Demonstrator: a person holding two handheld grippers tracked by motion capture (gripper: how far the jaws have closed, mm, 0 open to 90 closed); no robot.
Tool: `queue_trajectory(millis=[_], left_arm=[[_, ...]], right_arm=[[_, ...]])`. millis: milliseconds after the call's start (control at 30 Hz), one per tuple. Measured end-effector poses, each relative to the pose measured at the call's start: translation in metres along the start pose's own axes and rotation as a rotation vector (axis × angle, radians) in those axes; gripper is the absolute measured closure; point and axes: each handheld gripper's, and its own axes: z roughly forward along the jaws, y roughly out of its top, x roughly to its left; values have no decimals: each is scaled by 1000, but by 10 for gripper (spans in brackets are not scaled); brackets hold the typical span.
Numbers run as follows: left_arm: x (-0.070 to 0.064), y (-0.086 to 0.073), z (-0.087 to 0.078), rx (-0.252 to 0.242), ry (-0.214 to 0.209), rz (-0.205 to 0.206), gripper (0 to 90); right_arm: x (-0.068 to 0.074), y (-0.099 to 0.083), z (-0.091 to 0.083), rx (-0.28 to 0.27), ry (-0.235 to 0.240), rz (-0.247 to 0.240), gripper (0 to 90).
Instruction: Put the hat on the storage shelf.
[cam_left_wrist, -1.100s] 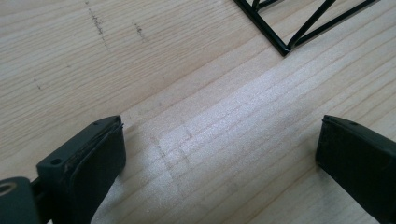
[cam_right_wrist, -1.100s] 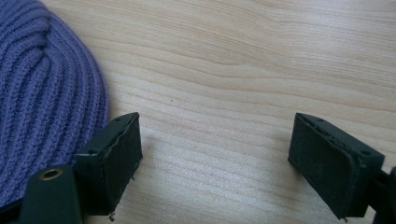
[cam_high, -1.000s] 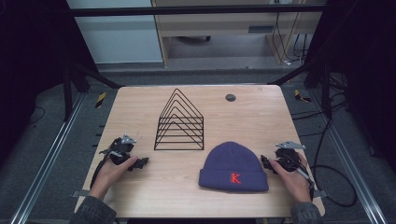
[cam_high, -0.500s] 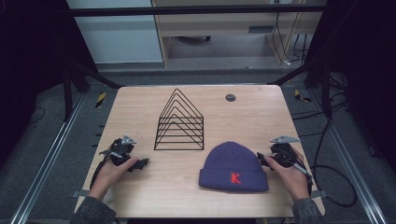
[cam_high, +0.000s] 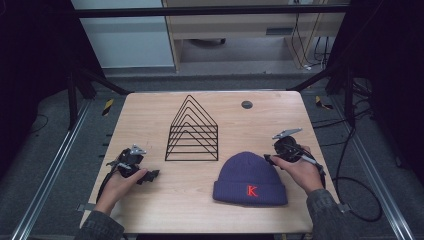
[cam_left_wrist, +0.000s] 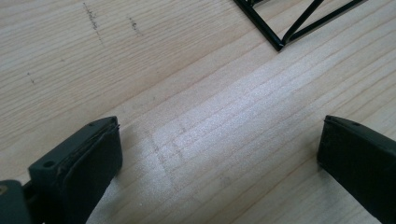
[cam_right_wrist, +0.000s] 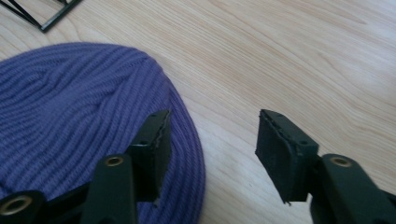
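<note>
The right gripper (cam_right_wrist: 210, 154), jaws apart, straddles the purple ribbed knit beanie's (cam_right_wrist: 70, 116) edge, seemingly touching it. The left gripper (cam_left_wrist: 219, 154) hangs wide apart over the light wooden bench (cam_left_wrist: 210, 102).

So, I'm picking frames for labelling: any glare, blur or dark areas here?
High view: table evenly lit, surroundings dark. Left gripper view: a bright sheen on the wood between the open jaws, which look soft. Right gripper view: beanie ribbing sharp, near jaws slightly blurred.

Beanie: purple ribbed-knit cloth beanie (cam_right_wrist: 79, 107), soft, matt.
Table: pale wooden table (cam_left_wrist: 196, 140), smooth grain, slight sheen.
Rack: black thin-wire metal rack (cam_high: 192, 131), slightly glossy.
</note>
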Motion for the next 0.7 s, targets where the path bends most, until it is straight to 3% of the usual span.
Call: queue_trajectory(millis=[200,267,433,700], left_arm=[[0,0,0,1,-2,-2,0],[0,0,0,1,-2,-2,0],[0,0,0,0,-1,-3,0],[0,0,0,-1,-1,-3,0]], right_arm=[[5,5,12,12,38,3,532],[10,8,19,8,76,24,533],[18,13,29,18,83,14,516],[25,12,47,79,75,8,494]])
